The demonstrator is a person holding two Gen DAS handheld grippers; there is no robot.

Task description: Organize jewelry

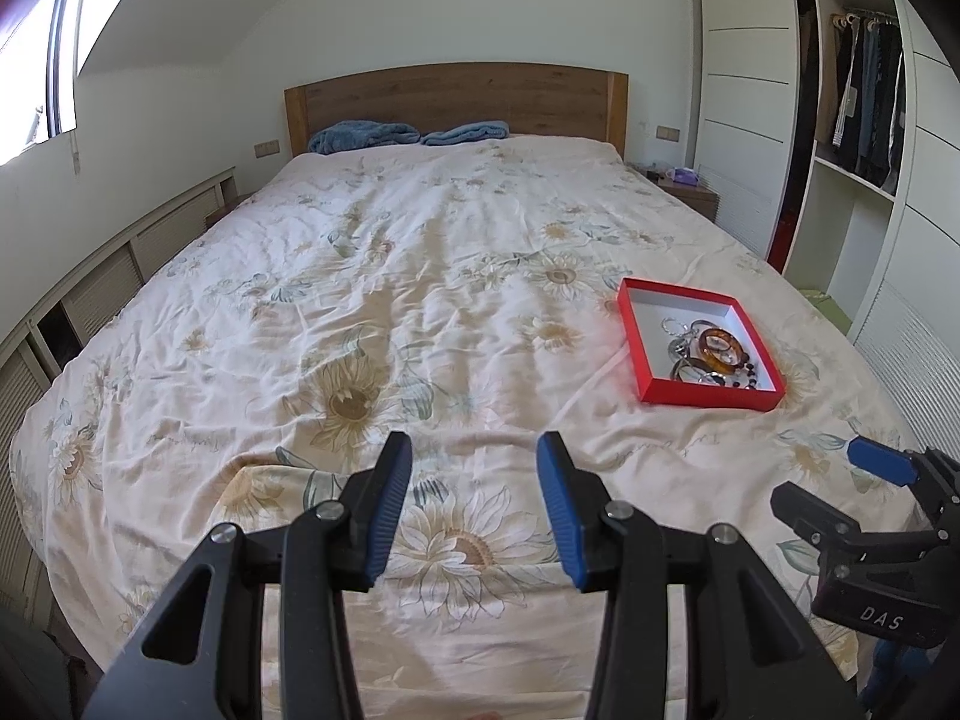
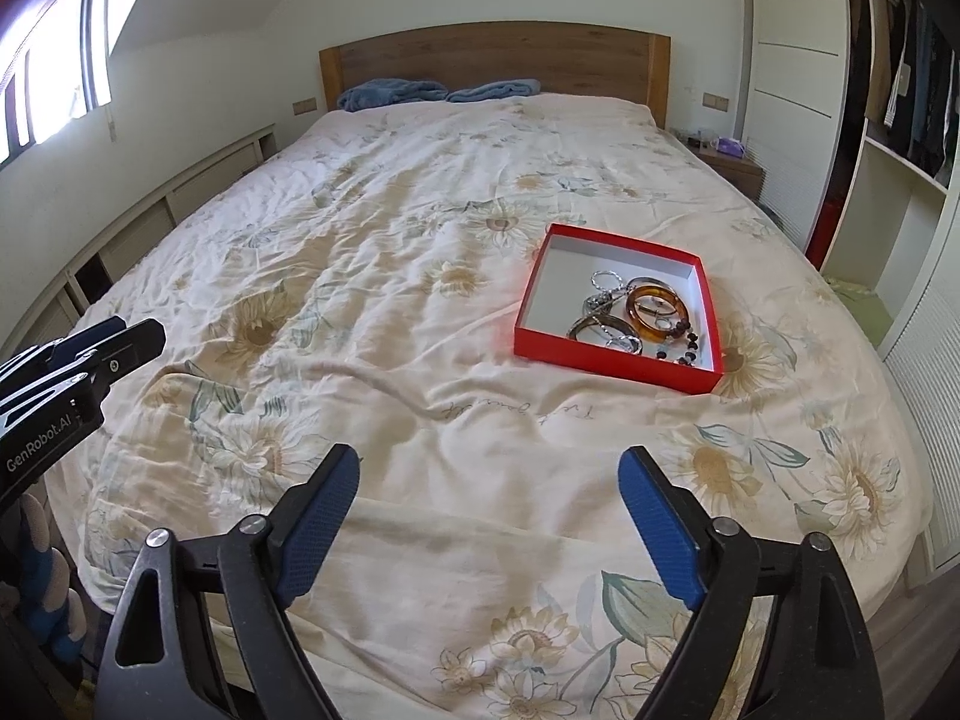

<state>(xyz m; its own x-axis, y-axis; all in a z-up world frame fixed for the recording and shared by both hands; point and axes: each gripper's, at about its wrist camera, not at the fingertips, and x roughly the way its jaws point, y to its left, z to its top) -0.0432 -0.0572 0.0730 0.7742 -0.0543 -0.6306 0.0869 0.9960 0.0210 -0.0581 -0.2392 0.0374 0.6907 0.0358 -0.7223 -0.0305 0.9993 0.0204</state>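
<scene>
Sunflower-print bedspread [image 2: 372, 276] carries a red tray [image 2: 612, 363] of jewelry [image 2: 642, 315], well beyond both grippers: right gripper [image 2: 489, 480] gapes wide, empty; left gripper [image 1: 474, 468] parted, empty.

box [image 2: 618, 360] on bed [image 2: 372, 276], right | jewelry [image 2: 636, 315] in box | blankets [image 2: 390, 91] at headboard [image 2: 492, 60]

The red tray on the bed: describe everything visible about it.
The red tray is a shallow rectangular box, apparently cardboard, red outside and white inside. It lies flat, open side up, on the floral bedspread, toward the bed's right side, turned slightly askew. Jewelry is bunched in its near right corner: an amber bangle, silvery rings and a dark beaded strand. The far half is bare. Nothing but the bedspread touches it; both grippers are well short of it.
</scene>
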